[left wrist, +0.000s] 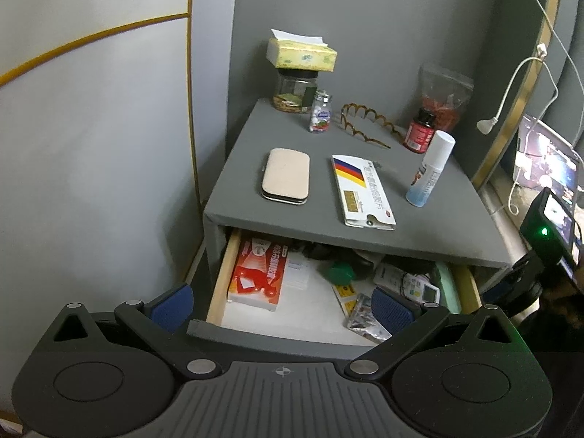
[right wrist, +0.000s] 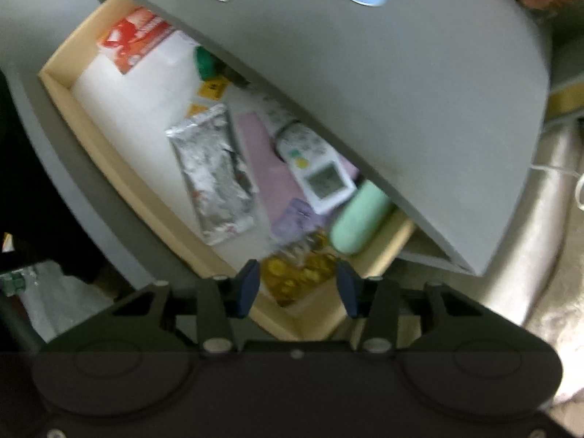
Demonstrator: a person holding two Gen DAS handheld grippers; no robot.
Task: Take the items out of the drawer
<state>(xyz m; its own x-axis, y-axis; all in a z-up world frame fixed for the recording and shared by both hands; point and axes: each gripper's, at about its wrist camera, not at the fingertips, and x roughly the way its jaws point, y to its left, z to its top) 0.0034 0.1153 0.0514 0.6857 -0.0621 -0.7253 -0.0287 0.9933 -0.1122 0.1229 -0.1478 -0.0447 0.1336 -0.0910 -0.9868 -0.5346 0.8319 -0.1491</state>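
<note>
The nightstand drawer [left wrist: 222,273] is pulled open. It also shows in the right wrist view [right wrist: 120,171]. Inside lie a red-and-white box [left wrist: 255,277], a green cap [left wrist: 339,273], a silver foil pack [right wrist: 213,175], a white remote [right wrist: 314,162], a pink pouch [right wrist: 264,160], a mint case [right wrist: 359,215] and a gold packet [right wrist: 295,277]. My left gripper [left wrist: 281,306] is open wide and empty, just in front of the drawer's front edge. My right gripper [right wrist: 297,288] is open and empty, above the gold packet at the drawer's near right corner.
On the nightstand top [left wrist: 328,204] lie a beige case [left wrist: 286,176], a white medicine box [left wrist: 361,191], a spray can [left wrist: 430,169], a red bottle [left wrist: 419,130], a pill bottle [left wrist: 321,111], a jar with a tissue box [left wrist: 301,53], and a hair comb [left wrist: 365,124]. A wall stands left.
</note>
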